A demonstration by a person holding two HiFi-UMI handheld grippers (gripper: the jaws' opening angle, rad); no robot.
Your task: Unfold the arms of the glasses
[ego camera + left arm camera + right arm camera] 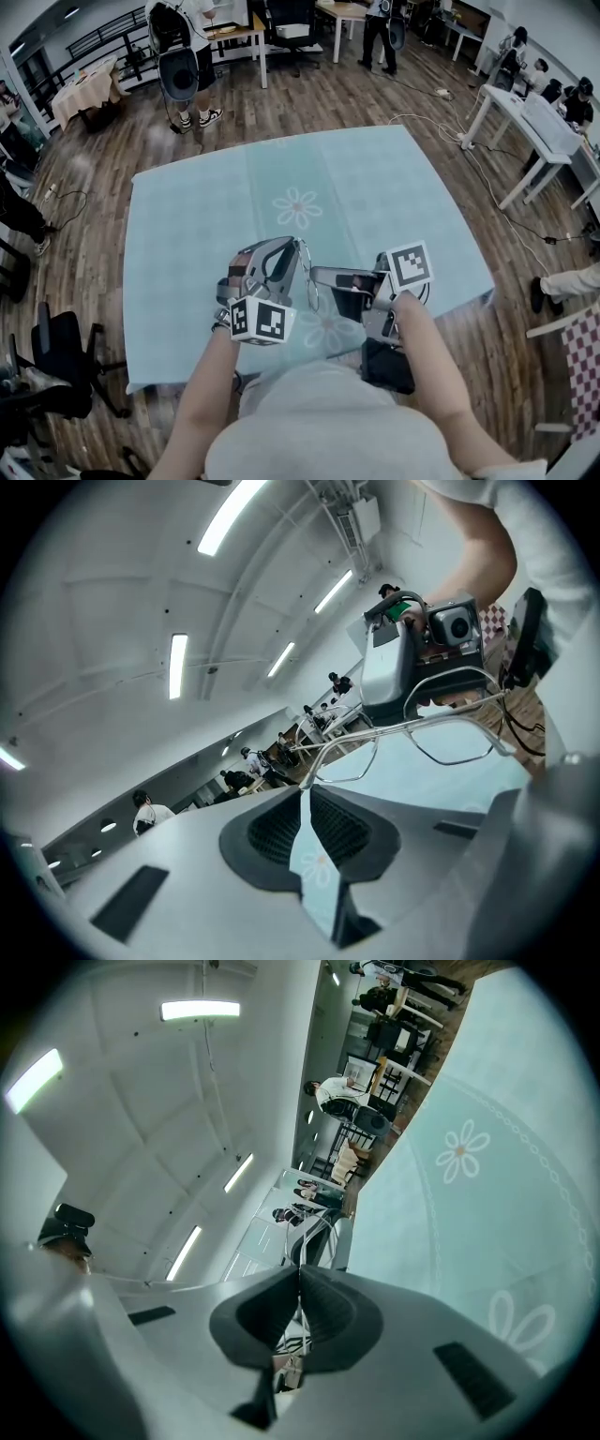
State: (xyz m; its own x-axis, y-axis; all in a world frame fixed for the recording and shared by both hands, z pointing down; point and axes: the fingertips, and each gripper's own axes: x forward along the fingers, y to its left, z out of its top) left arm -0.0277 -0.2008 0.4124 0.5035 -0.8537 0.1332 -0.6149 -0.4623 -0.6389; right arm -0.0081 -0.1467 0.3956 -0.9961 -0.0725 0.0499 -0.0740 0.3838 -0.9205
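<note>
1. Silver wire glasses (403,726) hang between my two tongs, above the pale blue cloth of the counter (375,187) and clear of it.
2. My left tongs (305,794) are pinched shut on one outer corner of the frame.
3. My right tongs (300,1283) are clamped on a thin strand of the same wire, probably an arm; I cannot tell how far it has swung out.
4. Risk: the wire looks thin, so pulling the tongs apart or twisting could bend the hinge.
5. Risk: either narrow pinch may slip, dropping the glasses onto the counter.
</note>
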